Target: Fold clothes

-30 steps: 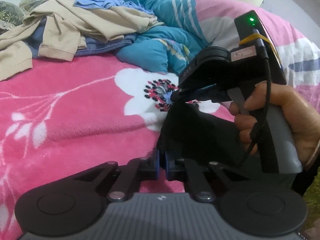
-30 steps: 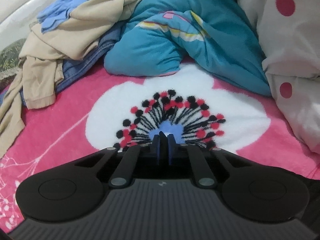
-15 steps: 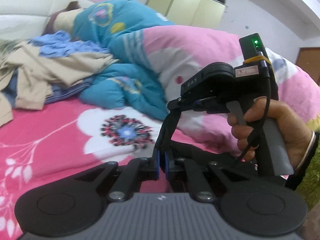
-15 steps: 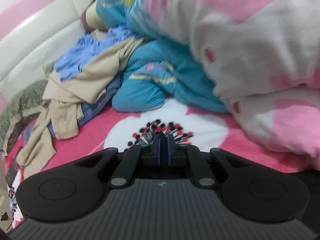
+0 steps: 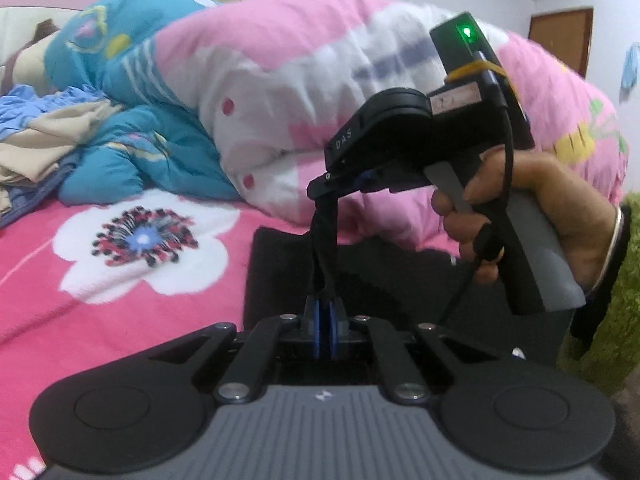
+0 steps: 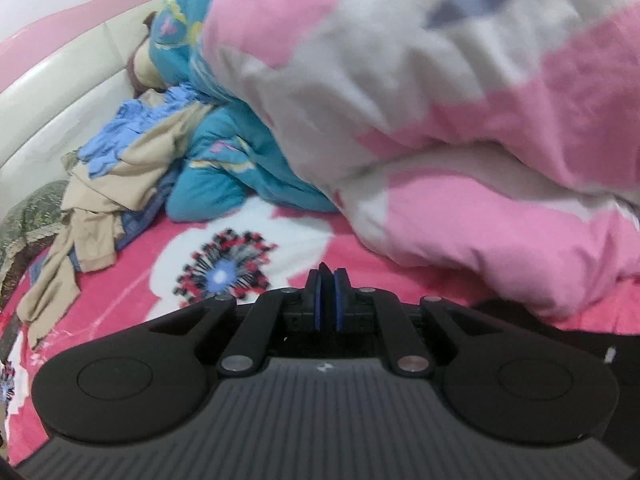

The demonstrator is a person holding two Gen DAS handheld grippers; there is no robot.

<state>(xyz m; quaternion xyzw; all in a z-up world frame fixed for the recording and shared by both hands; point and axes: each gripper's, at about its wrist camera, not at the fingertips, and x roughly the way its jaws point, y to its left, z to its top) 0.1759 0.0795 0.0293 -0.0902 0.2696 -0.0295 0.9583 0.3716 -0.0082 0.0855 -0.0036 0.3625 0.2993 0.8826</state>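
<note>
**A:** What is seen of the room and the bed?

**B:** Pale walls and a brown door (image 5: 560,46) are seen at the far right. Most of the near view is filled by a pink blanket (image 5: 80,280) with a white flower print. A bulky pink-and-white quilt (image 5: 300,100) is heaped at the far side, and a teal quilt (image 5: 152,160) is bunched to its left.

**A:** Where are the clothes?

**B:** A pile of beige and blue clothes (image 6: 132,172) is left at the far left. A black garment (image 5: 288,276) is spread near the quilt's edge, with one edge lifted.

**A:** How are the grippers set?

**B:** The left gripper (image 5: 325,320) is pressed together on a black strip of that garment. The right gripper (image 5: 320,190), held in a hand (image 5: 536,216), is pinched on the same strip higher up.
</note>
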